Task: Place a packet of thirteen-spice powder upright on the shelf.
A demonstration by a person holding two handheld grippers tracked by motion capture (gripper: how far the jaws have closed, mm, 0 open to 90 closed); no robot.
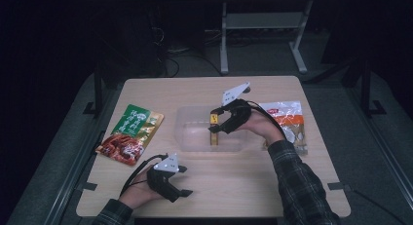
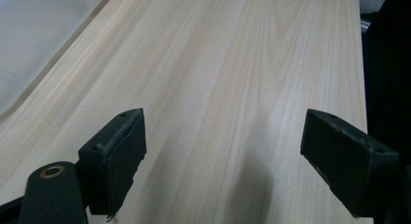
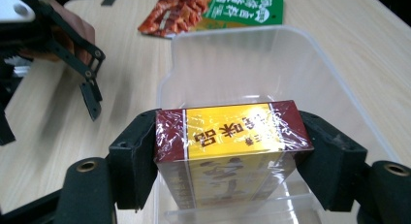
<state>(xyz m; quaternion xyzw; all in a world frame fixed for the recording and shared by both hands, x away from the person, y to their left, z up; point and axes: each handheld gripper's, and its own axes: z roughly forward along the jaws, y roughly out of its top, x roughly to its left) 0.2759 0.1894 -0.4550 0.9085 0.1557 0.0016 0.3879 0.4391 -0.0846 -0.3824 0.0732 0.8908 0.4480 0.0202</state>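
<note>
R gripper (image 3: 228, 151) is clamping a yellow-and-maroon box (image 3: 232, 136), wrapped in clear film, w/ both black pads pressing on its short ends. In the right gripper view the box is sitting upright btwn the jaws, its printed top facing the camera, and is hanging over the inside of the clear plastic tub (image 3: 339, 83); can't tell whether its bottom is touching the tub floor. In the high view the R gripper (image 1: 217, 123) is reaching in from the right side of the table, w/ the box (image 1: 214, 127) showing as a small yellow strip at the tub's (image 1: 190, 132) middle.

L gripper (image 2: 223, 156) is standing released, jaws spread wide w/ nothing btwn them, just bare wood of the table (image 2: 232, 64) beneath. In the high view the L gripper (image 1: 180, 186) is resting near the table's front edge, well apart from the tub.

A green-and-red food pouch (image 1: 130, 134) is lying flat left of the tub, near it but not touching. A white-and-orange packet (image 1: 288, 122) is lying right of the tub, partly under the person's R hand (image 1: 260, 127).
</note>
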